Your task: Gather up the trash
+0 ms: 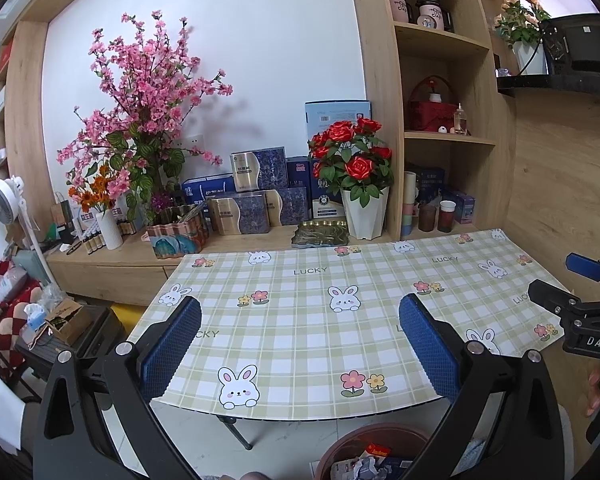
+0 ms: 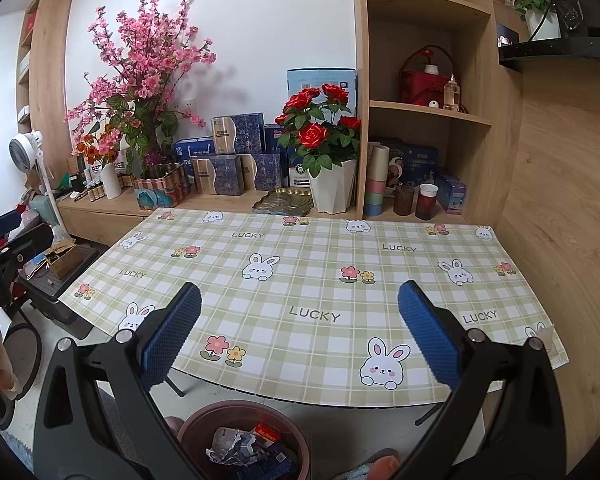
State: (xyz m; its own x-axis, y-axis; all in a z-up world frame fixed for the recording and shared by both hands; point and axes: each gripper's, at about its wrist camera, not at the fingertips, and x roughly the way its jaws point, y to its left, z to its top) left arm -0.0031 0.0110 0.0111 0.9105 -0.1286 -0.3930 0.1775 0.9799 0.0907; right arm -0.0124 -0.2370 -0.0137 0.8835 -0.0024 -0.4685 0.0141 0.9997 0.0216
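Trash [image 2: 246, 446]: crumpled paper and wrappers, inside brown bin [image 2: 204, 420] on floor below near edge of table [image 2: 300, 280]; left gripper [image 1: 300, 344] spread wide, holding nothing; right gripper [image 2: 300, 332] spread wide, holding nothing, above table edge

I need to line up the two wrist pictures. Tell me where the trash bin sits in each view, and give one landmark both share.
Left wrist: the bin is at the bottom edge, right of centre, below the table's near edge, partly behind the right finger.
Right wrist: the bin is at the bottom, left of centre, between the fingers, with crumpled paper inside.
Shared landmark: the red roses in a white pot behind the table.
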